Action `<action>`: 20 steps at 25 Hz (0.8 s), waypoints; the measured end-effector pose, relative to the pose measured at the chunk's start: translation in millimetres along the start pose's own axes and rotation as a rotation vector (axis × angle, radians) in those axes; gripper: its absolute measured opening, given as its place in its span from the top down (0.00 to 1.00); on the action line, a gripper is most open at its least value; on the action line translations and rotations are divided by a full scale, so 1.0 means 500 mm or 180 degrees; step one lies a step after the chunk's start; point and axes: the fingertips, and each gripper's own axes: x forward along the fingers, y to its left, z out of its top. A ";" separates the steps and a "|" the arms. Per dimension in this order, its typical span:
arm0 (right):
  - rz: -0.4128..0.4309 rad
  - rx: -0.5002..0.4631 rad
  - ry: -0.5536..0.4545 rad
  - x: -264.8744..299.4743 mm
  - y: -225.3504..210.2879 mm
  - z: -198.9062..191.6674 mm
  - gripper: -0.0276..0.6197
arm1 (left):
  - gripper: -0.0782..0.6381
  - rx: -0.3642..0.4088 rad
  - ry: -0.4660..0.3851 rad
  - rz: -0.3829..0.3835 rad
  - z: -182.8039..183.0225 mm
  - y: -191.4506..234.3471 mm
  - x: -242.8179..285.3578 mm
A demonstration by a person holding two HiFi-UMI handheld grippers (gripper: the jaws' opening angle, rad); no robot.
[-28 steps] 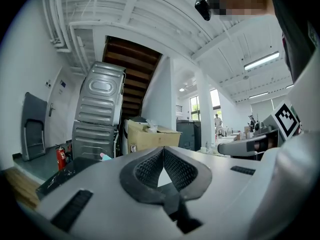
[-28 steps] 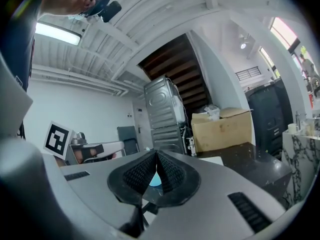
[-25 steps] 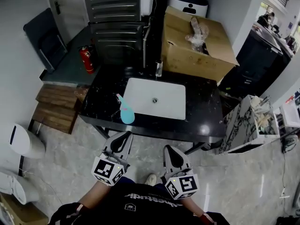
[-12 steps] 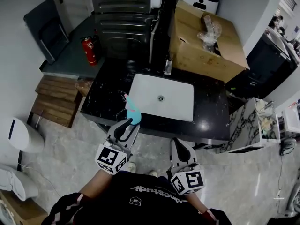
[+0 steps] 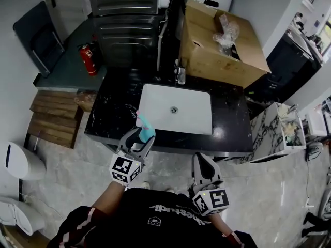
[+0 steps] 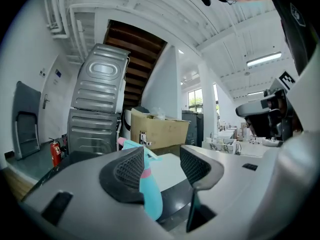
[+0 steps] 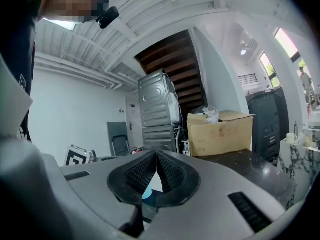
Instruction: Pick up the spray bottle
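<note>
A teal spray bottle [image 5: 145, 129] with a pink collar stands upright on the black countertop [image 5: 111, 115], at its front edge left of the white sink [image 5: 176, 109]. My left gripper [image 5: 138, 140] reaches it, its jaws opening. In the left gripper view the bottle [image 6: 150, 191] rises between the jaws of the left gripper [image 6: 161, 156], close to the left pad [image 6: 127, 170], and neither pad presses on it. My right gripper [image 5: 201, 164] hangs short of the counter's front edge, and the right gripper view shows that gripper [image 7: 156, 156] shut with nothing in it.
A large cardboard box [image 5: 217, 45] sits behind the sink beside a faucet [image 5: 180, 74]. A red fire extinguisher [image 5: 89, 59] and wooden pallets [image 5: 54, 118] lie to the counter's left. A marble-patterned cabinet [image 5: 279, 133] stands at the right.
My left gripper has moved forward to the counter's edge and its jaws have parted around the spray bottle. My right gripper stays shut and has shifted slightly right.
</note>
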 end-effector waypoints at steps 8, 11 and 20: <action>-0.0202 -0.0006 0.0028 0.000 -0.015 -0.002 0.90 | 0.53 -0.0025 0.0290 -0.0062 -0.092 0.047 0.040; -0.0233 -0.0044 0.0042 0.001 -0.015 -0.005 0.90 | 0.53 -0.0038 0.0301 -0.0113 -0.101 0.054 0.058; -0.0317 0.0020 0.0107 -0.003 -0.013 -0.026 0.90 | 0.52 0.0024 0.0290 -0.0235 -0.105 0.057 0.093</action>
